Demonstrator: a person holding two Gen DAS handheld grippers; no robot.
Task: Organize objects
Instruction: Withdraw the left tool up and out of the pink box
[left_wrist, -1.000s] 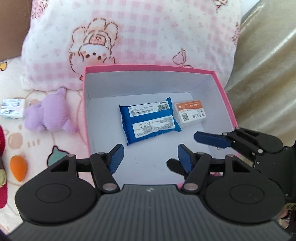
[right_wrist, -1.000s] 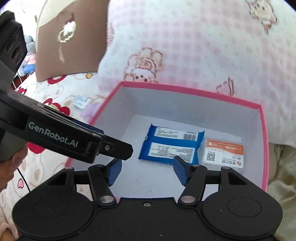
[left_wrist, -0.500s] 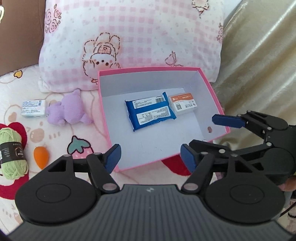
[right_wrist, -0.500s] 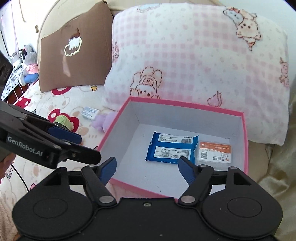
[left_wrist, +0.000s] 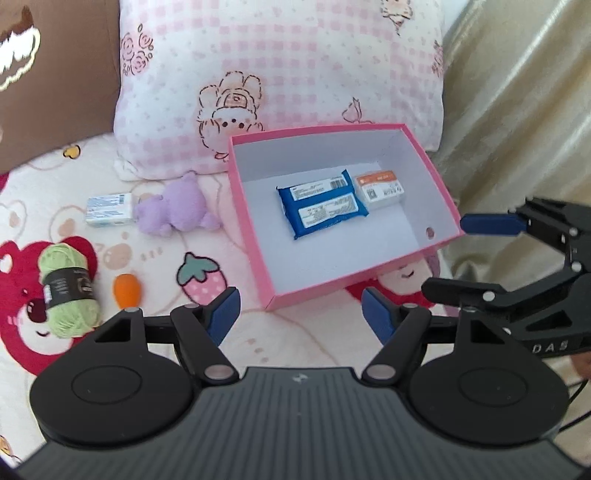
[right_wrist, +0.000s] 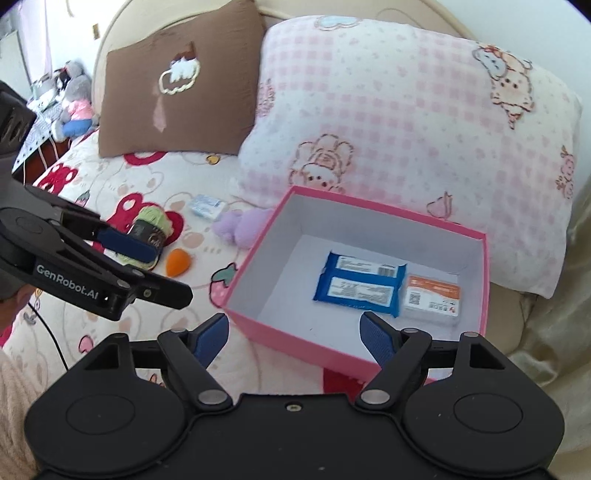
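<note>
Surface: a bed with a cream quilt (left_wrist: 303, 343) printed with red bears and strawberries.

Nearest the cameras, the left gripper (left_wrist: 301, 314) hangs over the quilt just before the near corner of the pink box (left_wrist: 255, 236), pointing steeply down, jaws parted, nothing between them. The right gripper (right_wrist: 295, 334) hangs over the near rim of the box, likewise angled down; its jaws are opening, empty. Its side reads "DAS" in the left view; the left gripper's arm reads "GenRobot.AI" in the right view.

Left of the box on the quilt: a green yarn ball (left_wrist: 68, 286) with a dark band, an orange carrot toy (left_wrist: 127, 290), further back a purple plush (left_wrist: 173, 212) and a small white-blue carton (left_wrist: 109, 208), touching or nearly so.

Inside the box, toward its far right: a blue wipes pack (left_wrist: 321, 206) with white barcode labels, and just right of it a white packet with an orange stripe (left_wrist: 380, 186) and QR code; print too small to read.

Far: a pink checked bunny pillow (right_wrist: 388, 110) behind the box, a brown cushion (right_wrist: 177, 81) to its left, and plush toys in the far left corner.
</note>
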